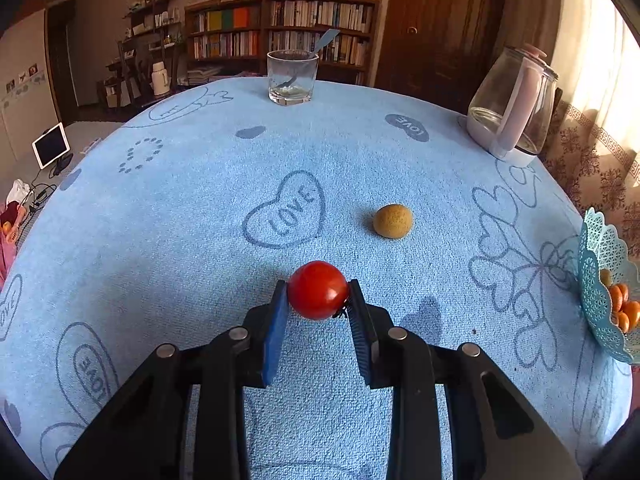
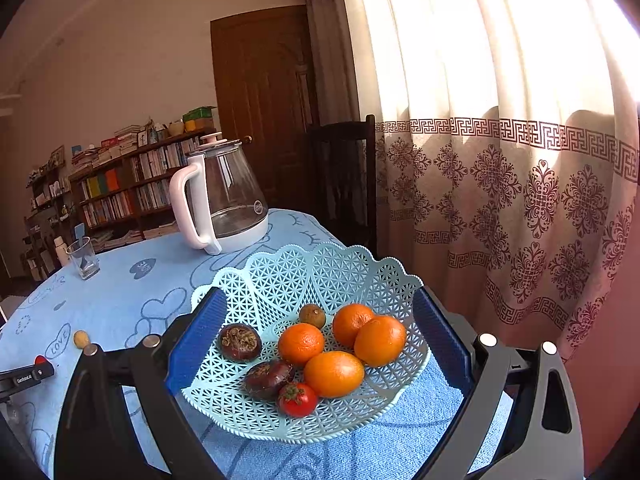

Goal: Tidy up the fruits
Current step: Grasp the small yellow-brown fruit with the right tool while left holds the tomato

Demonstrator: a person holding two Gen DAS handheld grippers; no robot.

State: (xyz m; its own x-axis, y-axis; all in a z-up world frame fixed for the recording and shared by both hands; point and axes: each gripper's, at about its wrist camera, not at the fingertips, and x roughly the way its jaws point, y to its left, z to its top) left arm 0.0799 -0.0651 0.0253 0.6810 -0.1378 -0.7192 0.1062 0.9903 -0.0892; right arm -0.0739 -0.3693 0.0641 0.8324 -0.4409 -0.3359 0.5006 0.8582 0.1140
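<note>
The left gripper (image 1: 318, 294) has its fingers clamped on a tomato (image 1: 317, 290), just in front of a brown fruit (image 1: 393, 221) on the table (image 1: 160, 208). The right gripper (image 2: 318, 340) hangs with fingers wide open on either side of the basket (image 2: 280, 272), which holds oranges (image 2: 334, 373).

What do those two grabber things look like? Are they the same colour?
Nearly. The left hand-held gripper has black linkage arms joined by round silver pins, and two flat blue ribbed pads. The right hand-held gripper has the same blue pads and silver pins, with black arms on one side and grey on the other. No cables or sleeves show.
</note>
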